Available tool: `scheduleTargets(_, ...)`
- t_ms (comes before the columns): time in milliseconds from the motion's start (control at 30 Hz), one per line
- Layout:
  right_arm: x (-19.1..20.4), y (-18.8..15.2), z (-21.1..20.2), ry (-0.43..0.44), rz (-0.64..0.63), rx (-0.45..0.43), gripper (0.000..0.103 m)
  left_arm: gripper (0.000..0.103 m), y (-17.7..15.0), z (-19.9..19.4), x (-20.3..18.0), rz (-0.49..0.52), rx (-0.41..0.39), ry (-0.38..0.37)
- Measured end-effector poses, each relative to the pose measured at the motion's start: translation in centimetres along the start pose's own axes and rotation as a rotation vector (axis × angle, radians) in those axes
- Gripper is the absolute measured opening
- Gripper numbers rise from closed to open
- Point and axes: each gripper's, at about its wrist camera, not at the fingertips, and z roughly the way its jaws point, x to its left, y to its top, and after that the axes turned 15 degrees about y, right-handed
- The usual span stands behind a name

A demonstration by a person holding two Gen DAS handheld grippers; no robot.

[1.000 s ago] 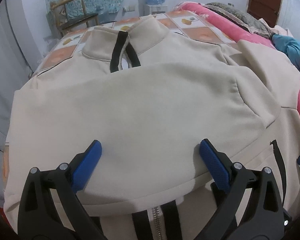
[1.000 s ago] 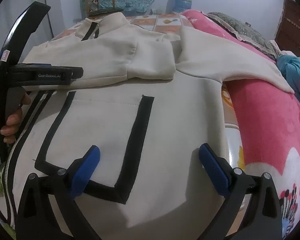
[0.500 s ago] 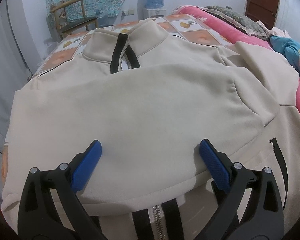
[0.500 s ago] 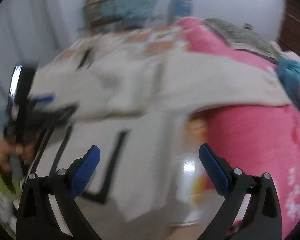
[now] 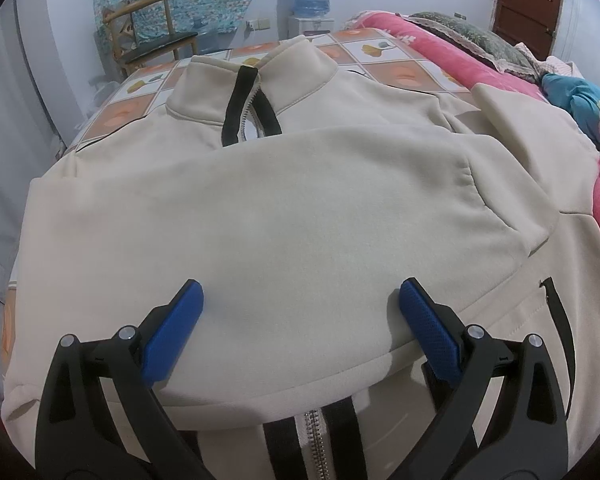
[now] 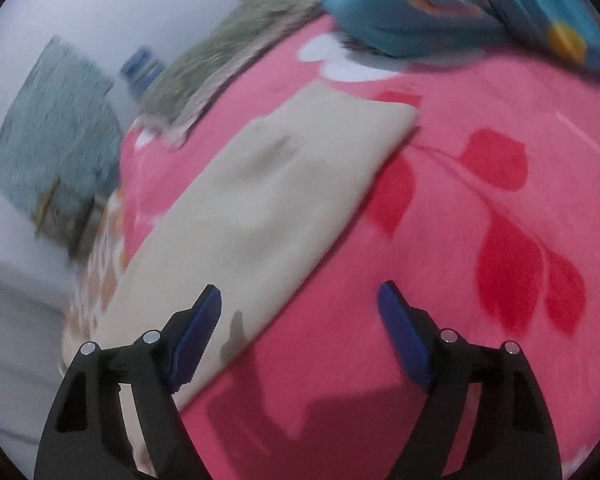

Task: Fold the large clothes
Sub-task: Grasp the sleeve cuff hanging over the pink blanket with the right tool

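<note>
A cream zip-up jacket (image 5: 300,208) with black trim lies flat on the bed, collar at the far side. Its left sleeve is folded across the chest. My left gripper (image 5: 300,312) is open and empty, hovering just above that folded sleeve. The jacket's other sleeve (image 6: 268,200) lies stretched out over a pink blanket (image 6: 440,280) in the blurred right wrist view. My right gripper (image 6: 300,316) is open and empty, just above the sleeve's near edge, with the cuff farther ahead.
A teal bundle of cloth (image 6: 460,4) lies on the blanket beyond the sleeve cuff. A wooden chair (image 5: 148,36) and a water dispenser (image 5: 310,4) stand behind the bed. A patterned pillow (image 5: 468,36) lies at the far right.
My right gripper has swung quickly to the right, from over the jacket's body and pocket to over the outstretched sleeve on the pink blanket. My left gripper has barely moved.
</note>
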Motion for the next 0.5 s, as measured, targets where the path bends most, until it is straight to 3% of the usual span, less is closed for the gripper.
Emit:
scheduleTargets(300, -0.5, 3.5, 1.9, -0.049, 0.007, -0.043, 0.073, 0.095, 0.0, 0.0, 0.0, 0.0, -0.001, -0.001)
scheduleTargets(500, -1.8, 5.5, 2.0, -0.068, 0.052, -0.099, 0.056, 0.095, 0.0, 0.1, 0.0, 0.0, -0.001, -0.001)
